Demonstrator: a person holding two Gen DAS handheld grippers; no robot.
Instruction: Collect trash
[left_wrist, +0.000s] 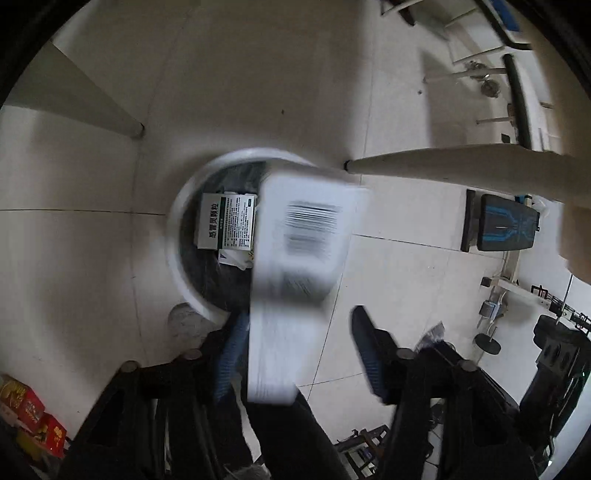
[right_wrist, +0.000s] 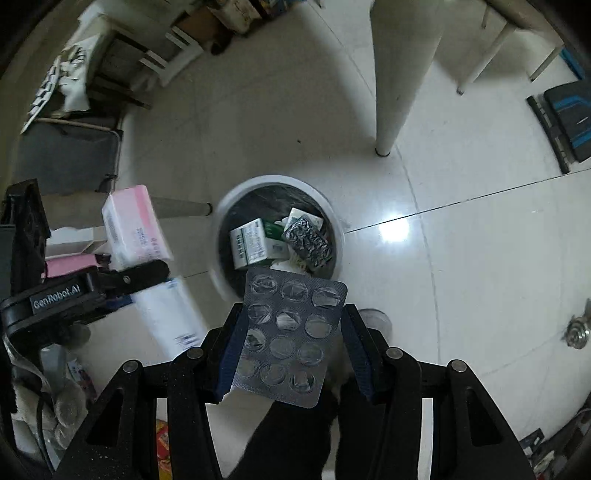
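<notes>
Left gripper (left_wrist: 295, 343): jaws apart, blurred white box (left_wrist: 295, 258) loose between them above bin (left_wrist: 173, 236) | Right gripper (right_wrist: 291, 339): clamped on blister pack (right_wrist: 288, 336), bin ahead | Done: boxes, foil binned | Left: drop both

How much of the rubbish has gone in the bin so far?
Done: a medicine box and crumpled blister pack lie in the bin. In hand: a white box between the left gripper's open jaws, an empty blister sheet in the right gripper. Left: dropping both.
</notes>
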